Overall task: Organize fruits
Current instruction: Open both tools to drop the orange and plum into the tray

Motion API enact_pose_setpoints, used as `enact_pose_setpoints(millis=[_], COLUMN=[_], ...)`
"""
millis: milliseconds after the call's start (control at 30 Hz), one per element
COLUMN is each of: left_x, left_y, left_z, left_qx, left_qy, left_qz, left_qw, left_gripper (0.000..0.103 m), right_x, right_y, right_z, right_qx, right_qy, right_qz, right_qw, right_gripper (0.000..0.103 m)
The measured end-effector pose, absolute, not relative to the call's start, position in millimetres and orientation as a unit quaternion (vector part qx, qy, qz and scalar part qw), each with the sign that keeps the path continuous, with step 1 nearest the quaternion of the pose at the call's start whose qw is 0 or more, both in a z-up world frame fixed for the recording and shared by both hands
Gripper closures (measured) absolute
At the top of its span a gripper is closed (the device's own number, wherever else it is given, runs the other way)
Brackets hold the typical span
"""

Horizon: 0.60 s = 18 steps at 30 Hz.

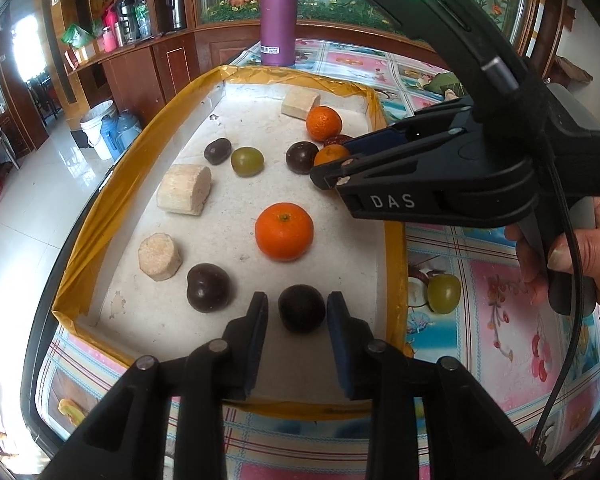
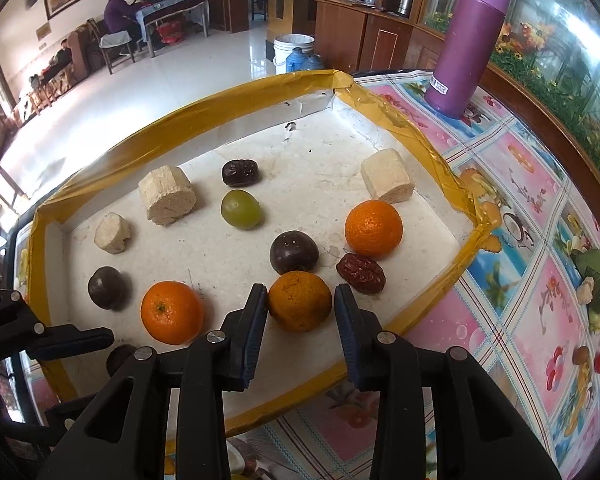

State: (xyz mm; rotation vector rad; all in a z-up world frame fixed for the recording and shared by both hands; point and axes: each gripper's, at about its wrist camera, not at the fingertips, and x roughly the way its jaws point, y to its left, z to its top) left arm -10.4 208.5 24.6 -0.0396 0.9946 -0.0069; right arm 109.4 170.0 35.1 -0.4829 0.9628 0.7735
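Note:
A yellow-rimmed tray point(image 1: 100, 216) point(image 2: 428, 140) holds oranges, dark passion fruits, a green fruit point(image 1: 247, 161) point(image 2: 241, 209), dates and pale sugarcane pieces. My left gripper point(image 1: 297, 312) is open around a dark passion fruit point(image 1: 301, 308) at the tray's near edge, with small gaps on both sides. My right gripper point(image 2: 301, 308) is open around a dull orange point(image 2: 300, 301) point(image 1: 330, 155); it also shows in the left wrist view point(image 1: 328, 176). A bright orange point(image 1: 284, 231) point(image 2: 172, 312) lies mid-tray. A second green fruit point(image 1: 443, 293) lies outside the tray on the tablecloth.
A purple flask point(image 1: 278, 12) point(image 2: 466, 44) stands on the patterned tablecloth point(image 2: 532, 216) beyond the tray. A red date point(image 2: 361, 273) lies right of the right gripper. Another orange point(image 2: 374, 229) and a passion fruit point(image 2: 294, 252) sit just ahead.

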Motion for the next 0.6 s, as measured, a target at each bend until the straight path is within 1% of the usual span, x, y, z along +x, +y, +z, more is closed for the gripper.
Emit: enact_pose_setpoints(millis=[33, 133, 200, 367, 400, 600], left_x=[-10.1, -12.6, -14.5, -20.6, -22.6, -33.3], left_y=[207.4, 205.4, 205.5, 211.8, 213.7, 228.5], left_z=[24.4, 26.7, 28.0, 33.1, 35.0, 44.8], left_qx=[-0.018, -0.017, -0.015, -0.018, -0.019, -0.032], left_qy=[0.478, 0.473, 0.471, 0.468, 0.466, 0.451], left_qz=[-0.004, -0.005, -0.003, 0.001, 0.003, 0.008], left_qw=[0.878, 0.881, 0.882, 0.884, 0.885, 0.892], left_gripper=[0.062, 0.055, 0.054, 0.052, 0.050, 0.041], right_x=[109.4, 109.3, 107.7, 101.2, 99.5, 87.0], right_y=[169.9, 170.3, 169.9, 165.3, 163.0, 146.9], right_z=[35.2, 35.8, 36.5, 43.9, 46.5, 64.5], right_qx=[-0.224, -0.225, -0.227, -0.225, -0.222, -0.197], right_qy=[0.447, 0.447, 0.446, 0.438, 0.437, 0.430], right_qz=[0.359, 0.359, 0.359, 0.353, 0.352, 0.334], right_qw=[0.788, 0.788, 0.788, 0.795, 0.798, 0.815], right_gripper=[0.070, 0.069, 0.067, 0.066, 0.064, 0.062])
